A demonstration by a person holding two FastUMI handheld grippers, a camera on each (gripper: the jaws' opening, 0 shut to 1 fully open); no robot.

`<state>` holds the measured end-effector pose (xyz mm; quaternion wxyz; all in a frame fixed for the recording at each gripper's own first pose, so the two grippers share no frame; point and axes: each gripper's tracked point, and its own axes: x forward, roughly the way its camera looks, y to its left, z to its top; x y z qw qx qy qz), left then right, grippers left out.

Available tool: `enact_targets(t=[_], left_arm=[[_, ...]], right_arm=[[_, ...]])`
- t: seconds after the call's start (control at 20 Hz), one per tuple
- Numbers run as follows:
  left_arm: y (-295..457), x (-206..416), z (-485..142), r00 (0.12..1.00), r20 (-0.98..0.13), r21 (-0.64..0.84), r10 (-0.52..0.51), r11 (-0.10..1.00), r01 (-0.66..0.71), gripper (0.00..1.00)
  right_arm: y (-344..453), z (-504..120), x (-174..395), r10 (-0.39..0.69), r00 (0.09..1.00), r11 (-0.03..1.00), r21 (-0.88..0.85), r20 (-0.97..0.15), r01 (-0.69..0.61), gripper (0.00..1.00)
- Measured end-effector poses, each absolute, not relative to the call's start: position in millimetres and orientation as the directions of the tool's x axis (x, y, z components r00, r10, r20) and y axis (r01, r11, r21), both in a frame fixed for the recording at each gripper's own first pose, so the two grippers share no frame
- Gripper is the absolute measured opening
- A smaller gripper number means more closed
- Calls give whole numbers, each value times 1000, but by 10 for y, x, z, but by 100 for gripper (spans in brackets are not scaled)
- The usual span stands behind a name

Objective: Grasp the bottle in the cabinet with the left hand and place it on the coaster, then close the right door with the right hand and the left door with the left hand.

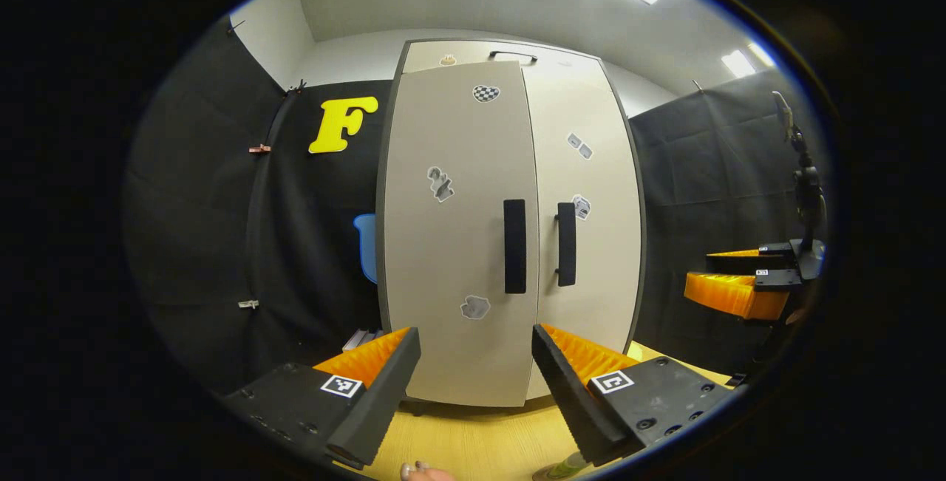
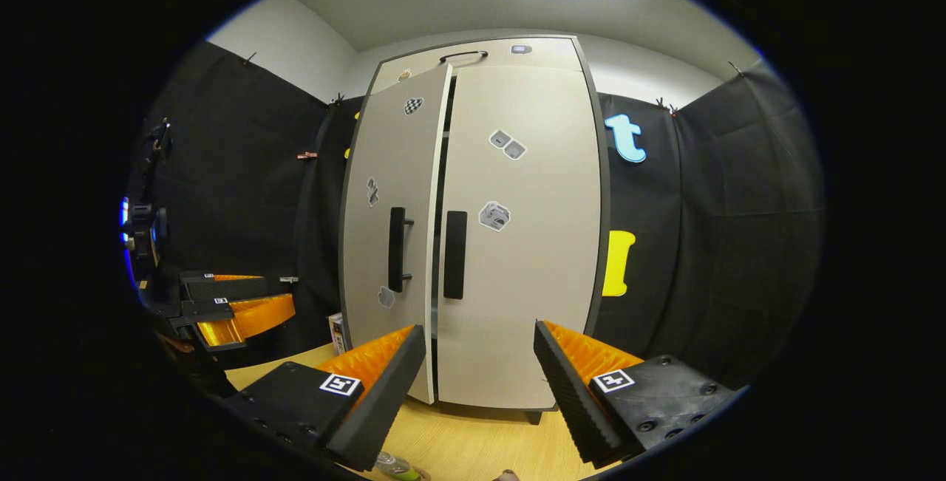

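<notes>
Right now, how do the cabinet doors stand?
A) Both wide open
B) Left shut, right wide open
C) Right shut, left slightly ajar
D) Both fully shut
C: in the right gripper view the right door sits flush, while the left door stands out at an angle with a dark gap between them.

The left gripper (image 1: 476, 370) is held level above the table's near edge, its jaws spread wide with nothing between them, both fingers reaching forward at the bottom of the left gripper view. The right gripper (image 2: 479, 366) sits in the same pose in the right gripper view: level, jaws wide apart, gripping nothing. Each shows far off in the other's view, the right gripper (image 1: 739, 285) out toward the table's right edge and the left gripper (image 2: 233, 307) toward its left edge, well apart from one another and both held level.
</notes>
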<state>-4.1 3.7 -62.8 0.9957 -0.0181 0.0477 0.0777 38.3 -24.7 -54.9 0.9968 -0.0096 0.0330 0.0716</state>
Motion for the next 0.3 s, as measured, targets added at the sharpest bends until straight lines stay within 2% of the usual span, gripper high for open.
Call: enact_targets(t=[0.3], left_arm=[[51,47,-669,983,-106,-35,153,987,-157,96]], right_arm=[[-270,-572,442,145,987,989,-17,-68,-147,98]])
